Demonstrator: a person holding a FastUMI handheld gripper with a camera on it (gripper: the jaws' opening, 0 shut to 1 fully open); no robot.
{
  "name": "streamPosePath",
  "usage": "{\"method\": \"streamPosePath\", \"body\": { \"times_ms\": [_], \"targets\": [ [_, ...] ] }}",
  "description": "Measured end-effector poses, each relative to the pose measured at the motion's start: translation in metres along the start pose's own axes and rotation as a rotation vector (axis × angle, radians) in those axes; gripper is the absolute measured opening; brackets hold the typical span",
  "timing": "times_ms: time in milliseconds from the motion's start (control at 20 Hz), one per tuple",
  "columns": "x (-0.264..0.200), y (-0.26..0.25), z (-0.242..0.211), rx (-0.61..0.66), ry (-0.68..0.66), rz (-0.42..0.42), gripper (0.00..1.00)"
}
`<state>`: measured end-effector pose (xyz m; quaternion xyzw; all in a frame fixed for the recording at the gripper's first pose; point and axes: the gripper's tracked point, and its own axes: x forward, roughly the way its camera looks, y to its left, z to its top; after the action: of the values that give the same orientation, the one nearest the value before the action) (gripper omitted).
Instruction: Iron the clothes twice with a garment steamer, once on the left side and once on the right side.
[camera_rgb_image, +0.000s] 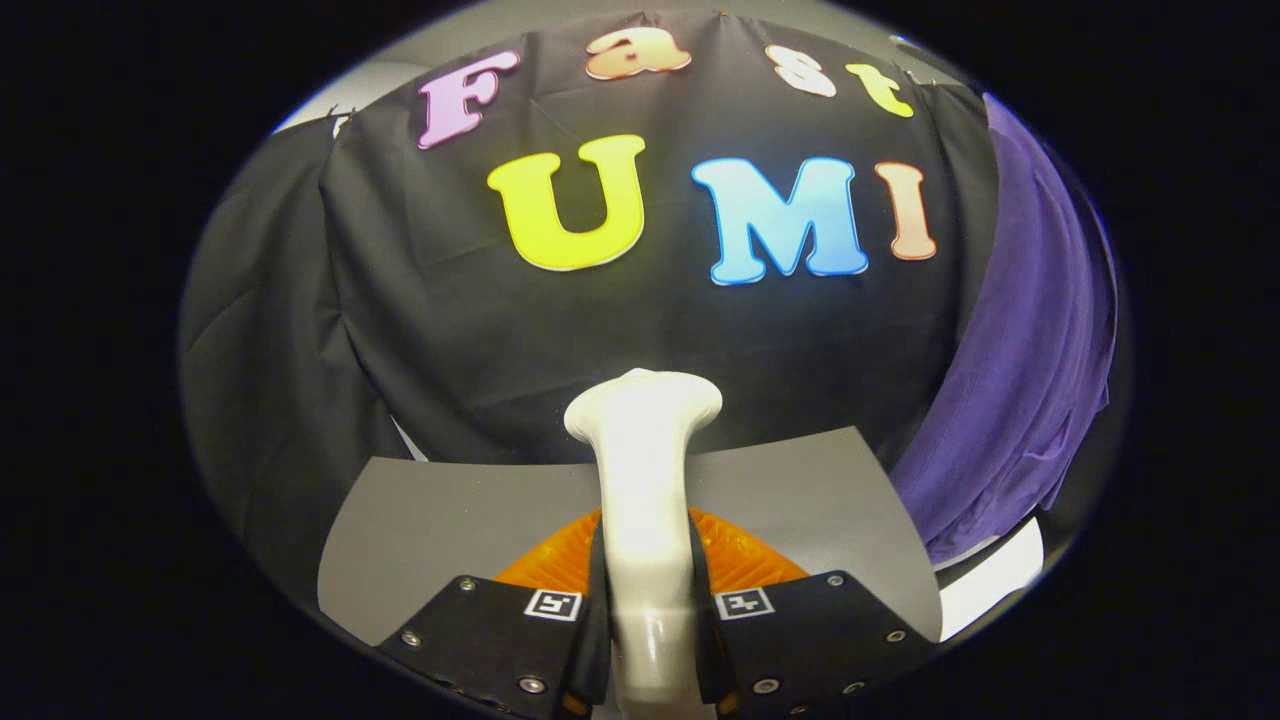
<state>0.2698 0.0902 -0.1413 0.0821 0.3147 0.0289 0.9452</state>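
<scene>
Gripper view: gripper (645, 620) with jaws pinching the handle of the white garment steamer (642, 470), its head pointing forward beyond them for a steaming pass. Purple clothes (1020, 380) hang far right, well apart from the head; grey counter (440, 520) lies below.

Table (995, 585): pale top, seen as a bare strip past the right corner of the mat.
Mat (450, 520): flat grey sheet, lying directly on the table, its far edge near the booth's wall.
Orange ribbed piece (745, 560): rounded, on the mat, either side of the gripper (648, 560), whose fingers clamp the white steamer (640, 470).
Purple cloth (1030, 380): lower end reaches the mat's right corner; contact with the table cannot be told.
</scene>
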Motion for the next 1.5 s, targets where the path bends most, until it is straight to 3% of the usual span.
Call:
{"method": "streamPosePath", "body": {
  "times_ms": [550, 850, 1200, 1500],
  "targets": [
    [-0.183, -0.043, 0.016, -0.051, -0.280, 0.120, 0.34],
    [-0.250, -0.099, -0.004, -0.059, -0.317, 0.116, 0.34],
    [-0.294, -0.151, -0.036, -0.051, -0.331, 0.121, 0.33],
    [-0.300, -0.180, 0.012, -0.035, -0.430, 0.074, 0.33]
  ]
}}
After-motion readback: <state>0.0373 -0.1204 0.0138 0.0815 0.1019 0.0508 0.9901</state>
